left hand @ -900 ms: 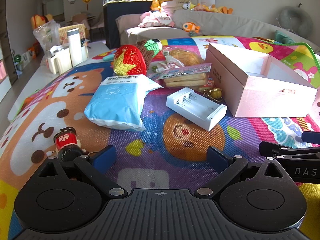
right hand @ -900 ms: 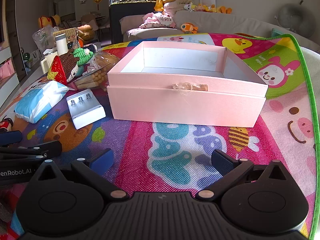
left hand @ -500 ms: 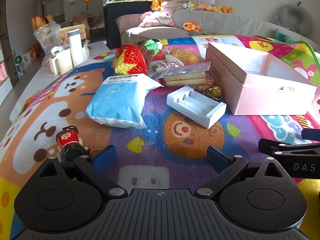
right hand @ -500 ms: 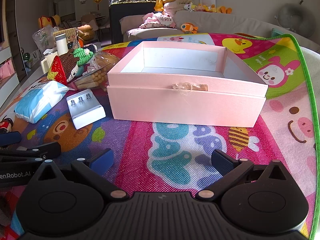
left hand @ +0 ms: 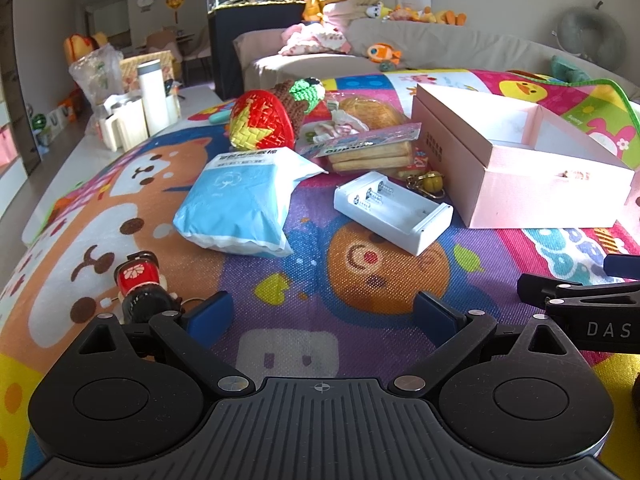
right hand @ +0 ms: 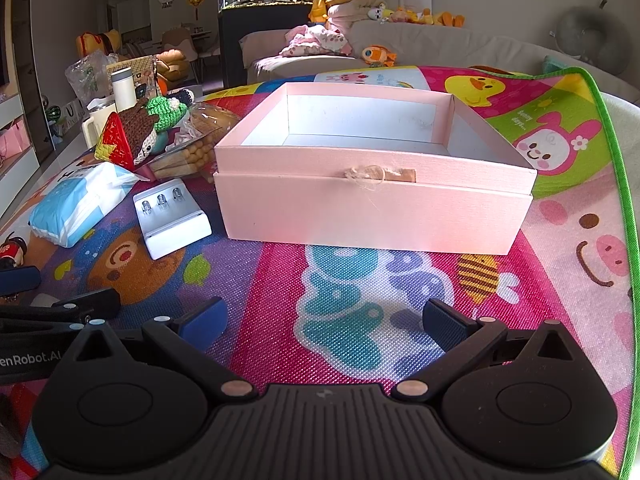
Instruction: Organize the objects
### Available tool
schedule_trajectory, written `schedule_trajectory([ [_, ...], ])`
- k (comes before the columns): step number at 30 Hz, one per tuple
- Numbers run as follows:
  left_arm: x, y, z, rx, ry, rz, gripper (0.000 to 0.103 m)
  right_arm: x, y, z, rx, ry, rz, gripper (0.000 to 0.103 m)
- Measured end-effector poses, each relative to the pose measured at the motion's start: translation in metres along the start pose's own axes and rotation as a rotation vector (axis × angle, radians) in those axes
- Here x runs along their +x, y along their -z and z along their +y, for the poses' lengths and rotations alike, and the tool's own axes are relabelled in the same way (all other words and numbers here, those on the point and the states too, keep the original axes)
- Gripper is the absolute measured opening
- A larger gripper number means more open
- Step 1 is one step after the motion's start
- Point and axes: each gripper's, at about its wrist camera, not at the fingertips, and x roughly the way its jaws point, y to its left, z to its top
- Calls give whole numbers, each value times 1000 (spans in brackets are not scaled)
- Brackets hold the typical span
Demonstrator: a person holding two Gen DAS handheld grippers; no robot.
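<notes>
The left gripper sits low over the play mat with its jaws spread wide and nothing between them. The right gripper is likewise spread wide and holds nothing; it faces the long side of the pink box, which is near but apart from it. The pink box stands open on the mat, and its interior shows no contents. To the left of the box lies the white battery holder, close to the box without touching it. Left of the holder lies the blue-and-white packet. Behind these are the biscuit pack, the red woven toy and a small keychain. A small red-and-black figurine lies just beside the left gripper's left finger.
</notes>
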Motion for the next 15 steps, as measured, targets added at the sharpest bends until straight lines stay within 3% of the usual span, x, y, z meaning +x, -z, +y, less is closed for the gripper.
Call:
schedule_trajectory([
  [8, -1, 0, 4, -19, 20, -3, 98, 0, 0, 0, 0, 0, 0, 103],
  [9, -4, -1, 6, -15, 26, 0, 92, 1, 0, 1, 0, -1, 1, 103],
  [10, -10, -3, 9, -14, 41, -4, 78, 0, 0, 0, -3, -4, 2, 103],
  [12, -28, -13, 18, -17, 57, -71, 64, -1, 0, -2, -13, -17, 7, 103],
  [15, -41, -37, 33, -17, 46, -172, 65, -1, -2, -6, -21, -45, 12, 103],
])
